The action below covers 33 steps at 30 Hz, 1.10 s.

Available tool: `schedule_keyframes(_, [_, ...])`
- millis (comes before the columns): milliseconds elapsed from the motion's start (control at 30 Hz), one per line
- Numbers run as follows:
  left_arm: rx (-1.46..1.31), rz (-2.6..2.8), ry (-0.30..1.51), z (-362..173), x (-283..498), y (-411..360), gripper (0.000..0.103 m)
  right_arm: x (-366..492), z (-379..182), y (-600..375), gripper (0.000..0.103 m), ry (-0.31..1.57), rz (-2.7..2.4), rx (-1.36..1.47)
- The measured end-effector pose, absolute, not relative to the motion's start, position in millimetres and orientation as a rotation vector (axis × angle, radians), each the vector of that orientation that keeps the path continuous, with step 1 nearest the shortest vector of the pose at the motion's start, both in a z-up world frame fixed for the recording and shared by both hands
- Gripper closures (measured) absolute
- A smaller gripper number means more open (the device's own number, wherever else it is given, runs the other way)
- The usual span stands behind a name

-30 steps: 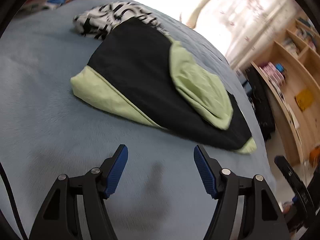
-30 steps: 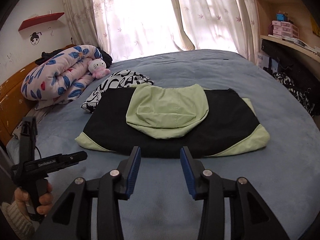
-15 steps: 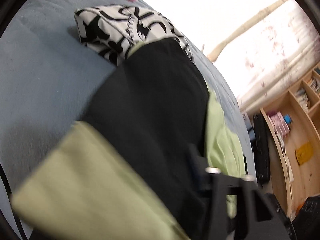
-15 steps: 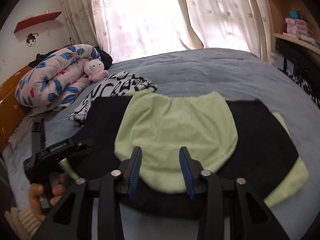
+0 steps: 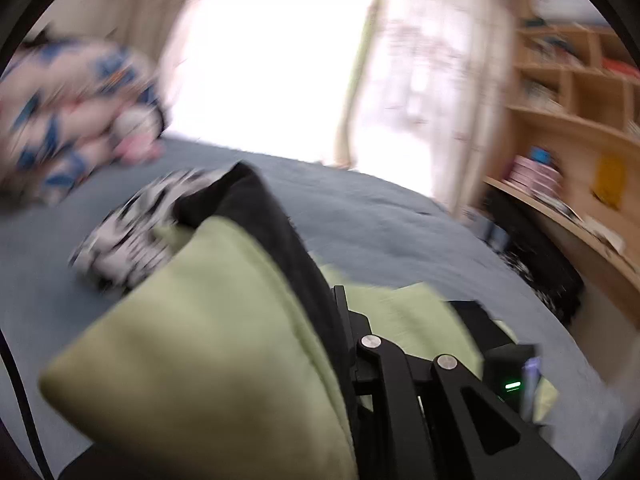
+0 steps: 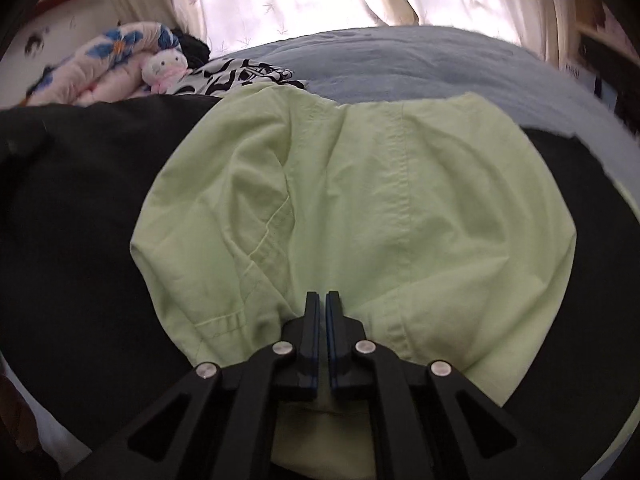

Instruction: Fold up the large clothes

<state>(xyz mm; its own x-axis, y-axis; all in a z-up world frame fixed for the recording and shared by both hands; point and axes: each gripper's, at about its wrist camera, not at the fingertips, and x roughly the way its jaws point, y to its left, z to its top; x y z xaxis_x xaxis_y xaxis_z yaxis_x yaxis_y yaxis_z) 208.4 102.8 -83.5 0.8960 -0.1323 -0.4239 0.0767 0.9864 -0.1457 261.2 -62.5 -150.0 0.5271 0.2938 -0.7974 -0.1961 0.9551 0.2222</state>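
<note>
Both tongs have hold of the black-and-green jacket (image 6: 80, 208), which lies on the blue-grey bed (image 6: 400, 60) and fills most of what we see. Our right tongs (image 6: 322, 300) are pressed together on the near edge of the pale green hood (image 6: 360, 200), with cloth pinched between the blue pads. Our left tongs (image 5: 340, 320) are mostly buried: a green-lined corner of the jacket (image 5: 200, 340) is draped over them, raised off the bed, and only one black finger (image 5: 342, 312) shows against the cloth, so we read them as clamped on that corner.

Beyond the jacket, in the right view, a rolled floral quilt (image 6: 104, 60) sits at the far left of the bed. A black-and-white patterned garment (image 6: 236, 76) lies just behind the jacket, touching its far edge. Smallest, a white plush toy (image 6: 164, 68) rests against the quilt.
</note>
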Motion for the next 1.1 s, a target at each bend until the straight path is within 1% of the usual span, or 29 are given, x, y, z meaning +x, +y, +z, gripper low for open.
schedule_keyframes(100, [-0.059, -0.202, 0.429, -65.4, 217.1, 53.7, 0.099, 254.6, -144.6, -89.3, 0.1, 1.02, 0.343, 0.264])
schedule_keyframes(267, [0.049, -0.37, 0.448, -60.1, 236.4, -41.0, 0.099, 210.0, -104.2, -167.4, 0.1, 0.902, 0.228, 0.367])
schedule_keyframes(367, [0.149, -0.443, 0.519, -83.2, 240.8, -101.3, 0.098, 185.1, -86.2, -229.0, 0.1, 0.839, 0.06, 0.381])
schedule_keyframes(400, [0.171, -0.472, 0.573, -99.5, 245.2, -119.0, 0.095, 180.2, -83.7, -246.2, 0.1, 0.831, 0.005, 0.386])
schedule_keyframes(467, [0.212, -0.517, 0.705, -138.5, 253.4, -145.1, 0.092, 168.4, -84.5, -280.4, 0.099, 0.824, -0.092, 0.398])
schedule_keyframes(500, [0.229, -0.529, 0.791, -162.6, 257.5, -156.3, 0.082, 163.4, -87.8, -295.0, 0.099, 0.831, -0.126, 0.41])
schedule_keyframes(567, [0.267, -0.517, 0.932, -201.6, 261.7, -170.3, 0.071, 156.4, -95.8, -313.9, 0.099, 0.846, -0.143, 0.449])
schedule_keyframes(600, [0.293, -0.497, 0.957, -212.8, 261.0, -174.0, 0.07, 153.8, -99.3, -319.3, 0.099, 0.853, -0.141, 0.47])
schedule_keyframes(667, [0.305, -0.494, 0.931, -214.1, 255.3, -174.6, 0.068, 152.4, -104.6, -322.9, 0.099, 0.868, -0.132, 0.497])
schedule_keyframes(700, [0.291, -0.505, 0.924, -208.7, 253.0, -172.8, 0.058, 152.2, -106.1, -323.5, 0.099, 0.871, -0.122, 0.508])
schedule_keyframes(733, [0.267, -0.522, 0.922, -203.2, 251.2, -170.5, 0.051, 151.1, -106.9, -324.0, 0.099, 0.873, -0.11, 0.519])
schedule_keyframes(767, [0.229, -0.541, 0.911, -194.1, 249.2, -165.7, 0.042, 149.5, -105.9, -323.4, 0.099, 0.872, -0.097, 0.53])
schedule_keyframes(800, [0.192, -0.555, 0.892, -183.7, 245.8, -159.1, 0.037, 150.2, -105.0, -322.7, 0.097, 0.87, -0.081, 0.543])
schedule_keyframes(833, [0.166, -0.563, 0.881, -176.0, 242.2, -151.6, 0.035, 154.1, -102.9, -324.7, 0.094, 0.869, -0.068, 0.555])
schedule_keyframes(867, [0.125, -0.573, 0.864, -164.9, 237.1, -141.5, 0.033, 154.2, -102.0, -324.6, 0.084, 0.862, -0.054, 0.576])
schedule_keyframes(900, [0.084, -0.58, 0.846, -154.4, 232.0, -131.8, 0.029, 154.9, -99.1, -324.7, 0.071, 0.854, -0.042, 0.595])
schedule_keyframes(933, [0.045, -0.573, 0.826, -143.5, 228.7, -119.9, 0.026, 152.7, -96.8, -324.7, 0.064, 0.845, -0.028, 0.615])
schedule_keyframes(967, [0.021, -0.554, 0.809, -137.1, 229.7, -111.4, 0.021, 151.2, -94.3, -324.9, 0.058, 0.838, -0.021, 0.63])
schedule_keyframes(1000, [-0.005, -0.519, 0.787, -131.0, 228.4, -96.9, 0.02, 150.4, -92.4, -324.2, 0.056, 0.835, -0.008, 0.64])
schedule_keyframes(1100, [-0.046, -0.386, 0.77, -130.5, 231.3, -53.7, 0.02, 151.7, -87.8, -317.4, 0.051, 0.838, 0.059, 0.659])
